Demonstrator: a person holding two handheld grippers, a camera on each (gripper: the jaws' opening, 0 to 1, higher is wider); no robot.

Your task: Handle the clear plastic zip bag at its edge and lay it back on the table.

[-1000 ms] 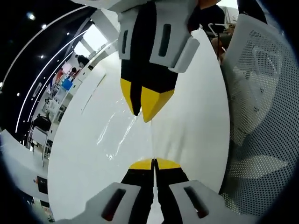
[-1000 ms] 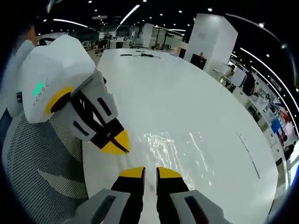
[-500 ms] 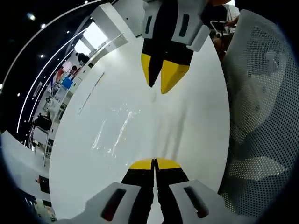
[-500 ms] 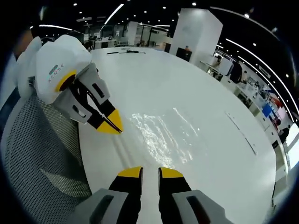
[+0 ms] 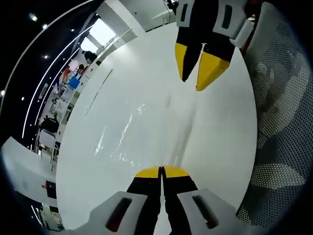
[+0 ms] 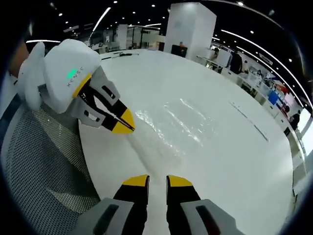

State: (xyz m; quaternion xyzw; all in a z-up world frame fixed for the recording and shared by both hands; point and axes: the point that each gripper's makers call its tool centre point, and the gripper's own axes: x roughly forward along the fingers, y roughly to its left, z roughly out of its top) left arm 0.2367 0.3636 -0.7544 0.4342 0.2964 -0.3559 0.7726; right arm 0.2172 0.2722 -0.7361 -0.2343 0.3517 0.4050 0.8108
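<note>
The bag (image 6: 176, 122) looks thin, floppy, slippery; left gripper (image 6: 128, 128) seems clenched on its edge, right gripper (image 6: 157, 180) released.

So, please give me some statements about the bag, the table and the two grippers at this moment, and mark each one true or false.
1. The clear plastic zip bag lies flat on the white table. True.
2. The left gripper has its jaws wide open. False: its yellow tips meet.
3. The right gripper is clamped on the bag. False: a small gap shows between its jaws, nothing in it, and the bag lies ahead of them.
4. A white mesh chair stands beside the table. True.
5. The bag is red. False: it is clear.
</note>
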